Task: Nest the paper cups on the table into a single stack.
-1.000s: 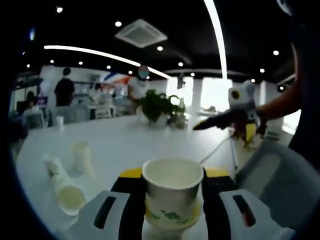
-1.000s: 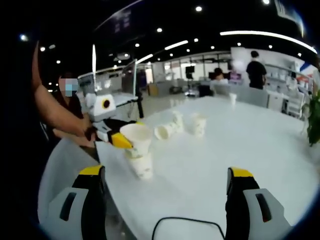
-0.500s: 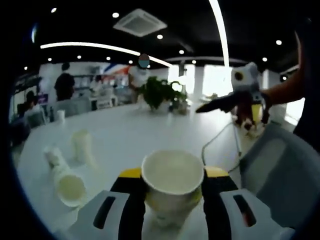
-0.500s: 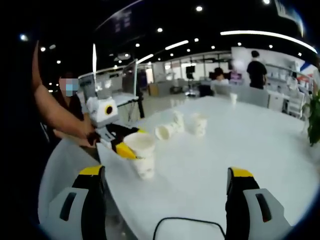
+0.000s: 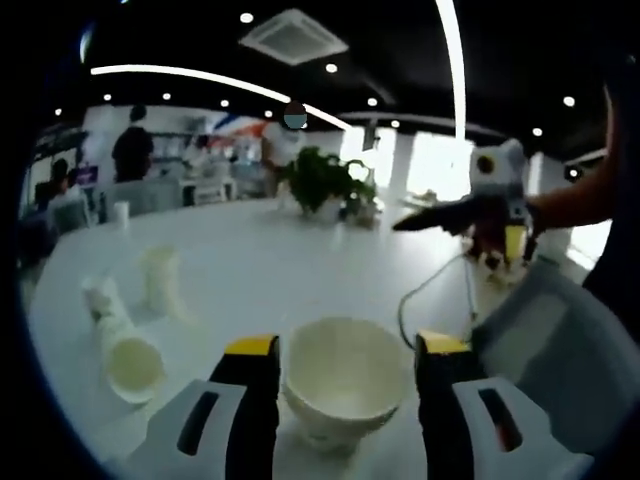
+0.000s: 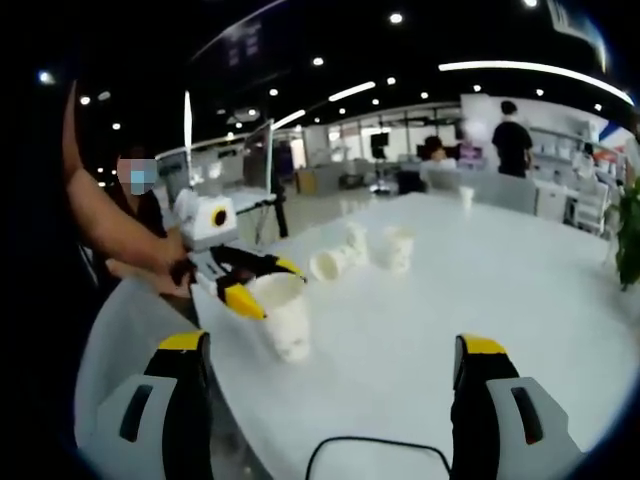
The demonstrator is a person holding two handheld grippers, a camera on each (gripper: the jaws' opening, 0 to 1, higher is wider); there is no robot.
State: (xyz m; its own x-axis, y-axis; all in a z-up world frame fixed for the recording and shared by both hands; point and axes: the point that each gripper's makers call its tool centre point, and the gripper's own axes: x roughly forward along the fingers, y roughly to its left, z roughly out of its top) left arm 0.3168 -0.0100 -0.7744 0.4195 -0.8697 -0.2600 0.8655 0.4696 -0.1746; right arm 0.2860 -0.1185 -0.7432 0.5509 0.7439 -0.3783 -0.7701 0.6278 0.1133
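Note:
A white paper cup [image 5: 340, 390] stands between the jaws of my left gripper [image 5: 345, 345], nested on another cup as one short stack [image 6: 285, 320] near the table edge. The jaws stand open, just off the cup's walls. From the right gripper view, the left gripper [image 6: 264, 283] flanks the stack's rim with its yellow tips. My right gripper [image 6: 332, 345] is open and holds nothing, well back from the stack; it also hangs in the air [image 5: 410, 222] at the right. Further off, some nested cups [image 5: 120, 345] lie on their side beside a standing cup [image 5: 160, 280].
The round white table [image 6: 500, 290] carries a potted plant [image 5: 320, 185] at its far side and one small distant cup [image 5: 120, 212]. A cable [image 5: 425, 290] trails over the table edge. A grey chair [image 5: 560, 340] stands close by. People are in the background.
The held cup has come down onto the cup under it, making one stack. The left jaws have widened slightly off it. The right gripper has stayed put.

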